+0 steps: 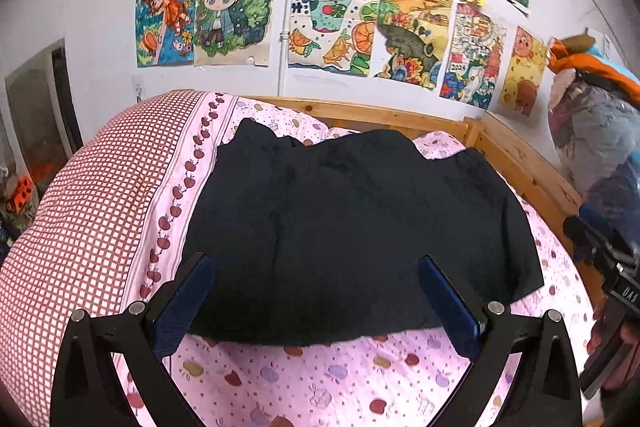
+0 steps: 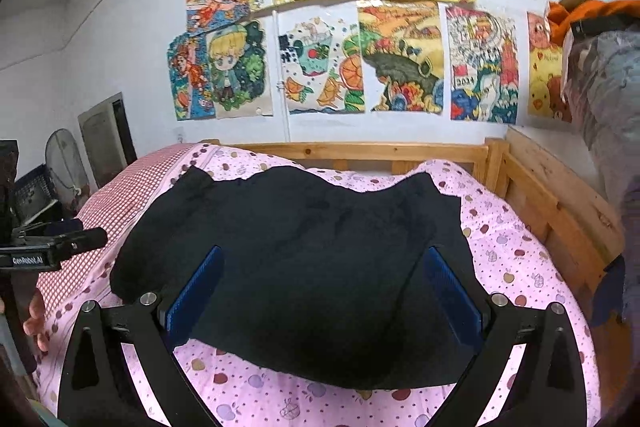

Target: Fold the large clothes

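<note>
So the dark garment (image 1: 352, 227) is lying spread flat on the pink apple-print quilt (image 1: 320, 379), roughly in the middle of the bed, and it sits straight ahead of both tools, with its near hem just past the fingertips. Its long axis runs side to side across the bed, so the near edge is basically a wide line facing the person. It looks navy or black, soft and a bit fuzzy like fleece or knit, with shallow wrinkles and a wavy far edge; honestly it's so dark that I can't tell where sleeves or a collar are, or whether it's already been folded once. The left gripper (image 1: 316, 301) has its jaws spread wide and nothing between them, lined up with the left half of the hem, and the right gripper (image 2: 326, 293) is just as wide open and empty, nearer the right half. Both views frame the cloth about the same, so I'd say neither is clearly closer, and the next move probably comes down to each one dropping onto its own corner of that near edge. The blue pads (image 2: 196, 291) on the fingers are ribbed, which should bite thin fabric fine, though the puffy quilt underneath could get pinched along with it. Off to the left there's a red checked cover (image 1: 80, 211), a pine bed frame (image 2: 560, 211) wraps the far side and right, and the white wall behind is plastered with colourful drawings (image 2: 400, 59).
</note>
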Demonstrator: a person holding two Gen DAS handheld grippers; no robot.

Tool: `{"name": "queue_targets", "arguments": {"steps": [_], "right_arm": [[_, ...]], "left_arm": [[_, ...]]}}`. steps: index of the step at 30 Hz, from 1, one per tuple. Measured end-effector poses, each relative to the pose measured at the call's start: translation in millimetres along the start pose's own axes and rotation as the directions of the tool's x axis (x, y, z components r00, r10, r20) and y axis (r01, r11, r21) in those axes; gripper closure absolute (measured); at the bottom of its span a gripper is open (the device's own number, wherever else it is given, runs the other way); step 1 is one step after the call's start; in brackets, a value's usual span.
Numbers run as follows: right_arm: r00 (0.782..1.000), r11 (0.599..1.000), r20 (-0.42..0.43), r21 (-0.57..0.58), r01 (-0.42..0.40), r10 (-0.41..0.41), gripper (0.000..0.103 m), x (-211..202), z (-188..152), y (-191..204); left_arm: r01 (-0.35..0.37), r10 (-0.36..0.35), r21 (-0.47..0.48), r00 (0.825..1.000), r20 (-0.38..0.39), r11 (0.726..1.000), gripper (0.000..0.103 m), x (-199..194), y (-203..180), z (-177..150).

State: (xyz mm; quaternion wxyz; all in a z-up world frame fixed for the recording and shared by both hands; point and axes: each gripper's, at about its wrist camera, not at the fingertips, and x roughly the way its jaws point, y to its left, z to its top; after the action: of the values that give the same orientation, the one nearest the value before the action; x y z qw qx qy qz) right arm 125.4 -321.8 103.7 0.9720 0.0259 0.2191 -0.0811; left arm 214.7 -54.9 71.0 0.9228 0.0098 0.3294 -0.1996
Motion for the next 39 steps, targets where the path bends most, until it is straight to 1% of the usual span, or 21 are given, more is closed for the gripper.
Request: {"name": "queue_targets", "arguments": {"steps": [3,5,12,17,22,26,29,35,39], "right_arm": [[1.0,1.0,0.013,-0.021,-0.003,0.003,0.005,-13,-1,5],[1.0,1.0,0.023,-0.026,-0.008,0.009,0.004,-23,-3,7],[0.998,1.0,0.055,-0.03,-0.005,0.007,0.004,-51,-10,13],[0.997,1.0,0.072,-0.02,-0.001,0.003,0.004,-67,-19,12],[0.996,1.0,0.084,-0.02,0.005,-0.003,0.004,-78,-29,12],[0.996,1.0,0.084,-0.006,0.01,-0.009,0.004,-85,-41,12],[0.995,1.0,0.095,-0.002,0.022,-0.022,0.004,-90,-50,14],[0.992,1.0,0.123,0.009,0.021,-0.022,0.004,-101,-62,18],[0.99,1.0,0.14,0.002,0.027,-0.027,0.004,-109,-69,23]], "left_arm": [[-0.013,0.013,0.016,1.0,0.007,1.0,0.0,-9,-3,-8],[-0.026,0.025,0.028,0.999,0.025,0.999,0.0,-18,-6,-11],[-0.029,0.026,0.042,0.996,0.086,0.999,0.0,-46,-15,-16],[-0.038,0.029,0.064,0.991,0.132,0.997,0.0,-63,-23,-25],[-0.051,0.04,0.07,0.988,0.15,0.996,0.0,-70,-29,-40],[-0.063,0.052,0.057,0.983,0.174,0.996,0.0,-75,-28,-52],[-0.071,0.06,0.051,0.979,0.196,0.996,0.0,-78,-25,-59],[-0.095,0.08,0.055,0.97,0.231,0.994,0.0,-87,-23,-69],[-0.105,0.092,0.046,0.968,0.233,0.993,0.0,-90,-18,-76]]}}
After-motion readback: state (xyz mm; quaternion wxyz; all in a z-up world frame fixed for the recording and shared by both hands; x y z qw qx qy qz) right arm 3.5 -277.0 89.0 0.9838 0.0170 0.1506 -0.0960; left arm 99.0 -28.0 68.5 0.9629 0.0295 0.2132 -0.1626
